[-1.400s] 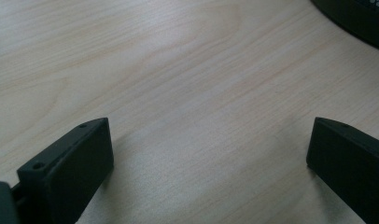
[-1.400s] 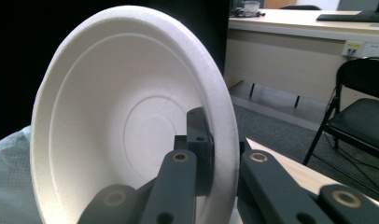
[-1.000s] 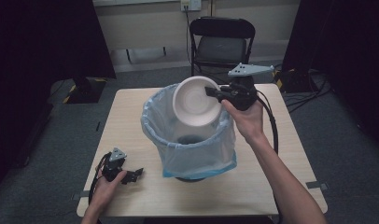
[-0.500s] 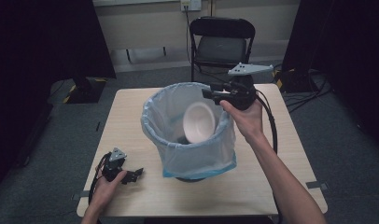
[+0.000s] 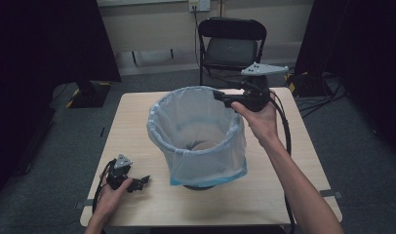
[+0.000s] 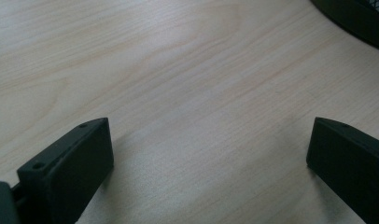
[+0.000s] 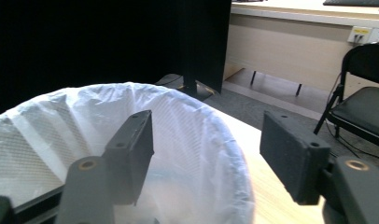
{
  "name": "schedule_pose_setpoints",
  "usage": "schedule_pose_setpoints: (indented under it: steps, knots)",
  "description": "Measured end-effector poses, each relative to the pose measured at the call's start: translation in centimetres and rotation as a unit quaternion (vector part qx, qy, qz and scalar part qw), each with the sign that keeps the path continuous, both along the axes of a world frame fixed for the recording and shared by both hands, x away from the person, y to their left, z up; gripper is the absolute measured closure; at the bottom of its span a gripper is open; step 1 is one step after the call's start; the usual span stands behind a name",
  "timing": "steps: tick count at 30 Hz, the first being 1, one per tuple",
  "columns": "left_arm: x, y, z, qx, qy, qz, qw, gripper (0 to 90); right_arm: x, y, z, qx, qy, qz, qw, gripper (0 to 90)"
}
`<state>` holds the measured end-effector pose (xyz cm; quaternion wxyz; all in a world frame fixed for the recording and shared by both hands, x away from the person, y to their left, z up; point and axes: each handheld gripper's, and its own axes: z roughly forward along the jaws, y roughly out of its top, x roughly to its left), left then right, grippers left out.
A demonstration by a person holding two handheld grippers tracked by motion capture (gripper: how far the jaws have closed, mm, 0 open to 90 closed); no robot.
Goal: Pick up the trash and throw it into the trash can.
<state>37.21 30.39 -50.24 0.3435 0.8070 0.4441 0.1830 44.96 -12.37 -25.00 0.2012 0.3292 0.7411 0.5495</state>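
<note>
A waste bin lined with a pale blue-white plastic bag point(image 5: 201, 141) stands in the middle of the wooden table point(image 5: 132, 117). A pale round shape point(image 5: 198, 145) lies at its bottom. My right gripper point(image 5: 220, 96) hangs over the bin's far right rim. Its jaws have just been opening and stand open with nothing between them. In the right gripper view that gripper point(image 7: 206, 135) looks across the bag's rim point(image 7: 187, 116). My left gripper point(image 5: 141, 183) rests on the table at the front left, open on bare wood point(image 6: 211, 135).
A black folding chair point(image 5: 232, 46) stands behind the table and also appears in the right gripper view point(image 7: 365, 102). The bin's dark base point(image 6: 360, 18) sits at the top right of the left gripper view. Cables point(image 5: 327, 92) lie on the floor at the right.
The right gripper held a white bowl above the bin; its jaws opened and the bowl dropped into the bag. Neither hand has shifted.
</note>
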Motion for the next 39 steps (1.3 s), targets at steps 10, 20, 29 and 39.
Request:
schedule_pose_setpoints:
  steps: [10, 20, 29, 39]
  knots:
    - [0.0, 0.0, 0.0, 0.000, 0.000, 0.000, 1.0000, 0.0, 0.6, -2.5, -0.1, 0.004, -0.001, -0.039, 0.9992, 25.5]
    - [0.0, 0.0, 0.0, 0.000, 0.000, 0.000, 1.0000, 0.0, 0.7, -5.9, -1.3, -0.004, 0.015, -0.091, 0.9957, 21.2]
    - [0.0, 0.0, 0.0, 0.000, 0.000, 0.000, 1.0000, 0.0, 0.4, -9.4, -4.0, -0.017, 0.043, -0.149, 0.9877, 20.9]
    - [0.0, 0.0, 0.0, 0.000, 0.000, 0.001, 1.0000, 0.0, -0.9, -11.5, -7.9, -0.035, 0.079, -0.166, 0.9823, 18.4]
